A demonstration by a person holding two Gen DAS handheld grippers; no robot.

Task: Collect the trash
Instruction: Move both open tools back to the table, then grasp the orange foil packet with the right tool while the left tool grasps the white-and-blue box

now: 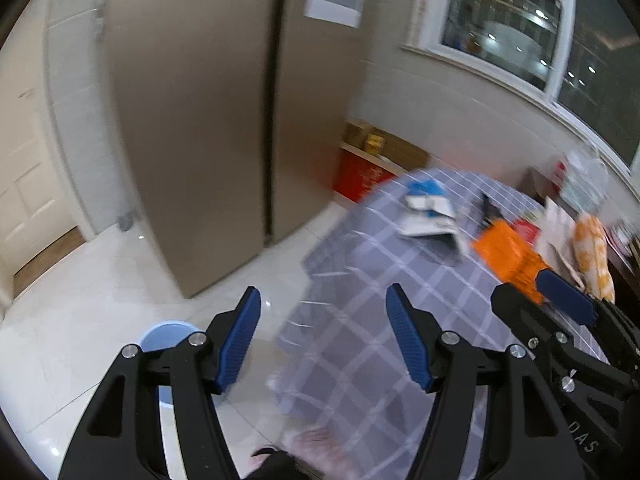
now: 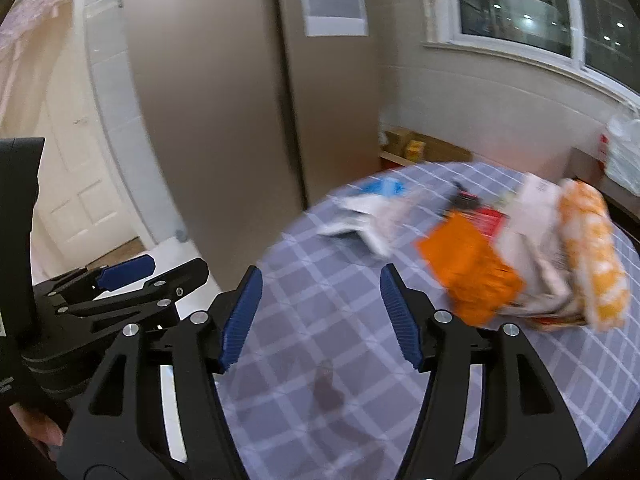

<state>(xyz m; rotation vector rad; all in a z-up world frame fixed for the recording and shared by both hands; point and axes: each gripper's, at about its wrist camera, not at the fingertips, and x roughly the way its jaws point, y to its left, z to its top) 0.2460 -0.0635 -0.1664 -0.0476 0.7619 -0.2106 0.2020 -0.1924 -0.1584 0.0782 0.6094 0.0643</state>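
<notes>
On the round tabletop [image 2: 340,280], under its grey-blue checked cloth, the trash lies untouched, and I use the tall beige refrigerator [image 2: 224,92] as my landmark. Nearest the refrigerator sits a crumpled white-and-blue wrapper [image 1: 430,216]; farther from it lies an orange packet [image 2: 470,268], with a small dark scrap [image 2: 464,198] just behind, and beyond that a heap of pale papers [image 2: 536,248] touching a rolled orange-and-white cloth [image 2: 592,256]. Motion blur smears all of them, so I cannot say exactly what each piece is. Both tools hover over the near side of the tabletop, angled downward. The left hand-held gripper [image 1: 324,336] stands with its blue pads apart and nothing between them, over the cloth's hanging edge on the refrigerator side. The right hand-held gripper [image 2: 318,316] is likewise spread wide and empty, over bare cloth, well short of the orange packet. On the white floor, on the refrigerator's side of the tabletop, a pale blue round container [image 1: 168,336] shows partly behind the left tool; it may be the bin, though I cannot be sure. By my reading the collecting has hardly begun: nothing is gripped, every piece remains on the cloth, and each one has yet to be picked up and carried off.
</notes>
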